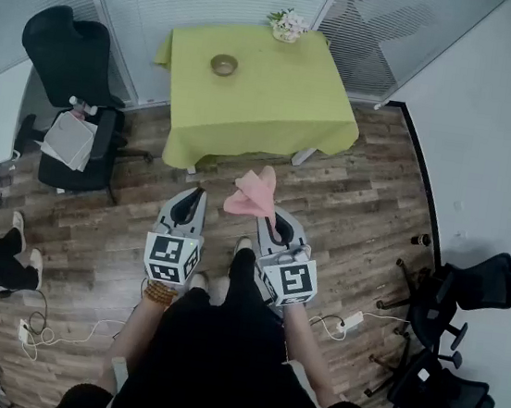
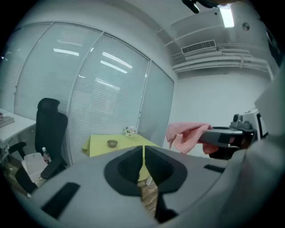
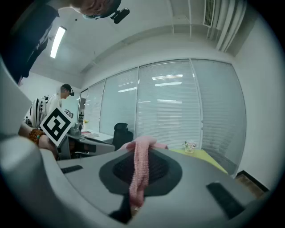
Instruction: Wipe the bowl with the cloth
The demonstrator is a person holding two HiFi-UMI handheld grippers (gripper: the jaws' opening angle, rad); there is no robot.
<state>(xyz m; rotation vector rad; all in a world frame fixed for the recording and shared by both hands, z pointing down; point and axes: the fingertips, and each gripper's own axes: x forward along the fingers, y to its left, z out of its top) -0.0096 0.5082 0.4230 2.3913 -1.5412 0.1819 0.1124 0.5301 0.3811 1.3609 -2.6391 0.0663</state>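
Office w/ wood floor point(image 1: 371, 214), green table point(image 1: 268, 107) holding bowl point(image 1: 223, 64); right claw point(image 3: 137, 176) clamps pink cloth point(image 3: 139, 169), left claw point(image 2: 144, 162) closed, empty.

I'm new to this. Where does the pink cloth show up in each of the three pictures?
Head view: the pink cloth is at centre, sticking up from the right gripper.
Left gripper view: right of centre, hanging from the right gripper's tip.
Right gripper view: centre, a strip pinched between the jaws.
Shared landmark: the green-covered table appears in all three.
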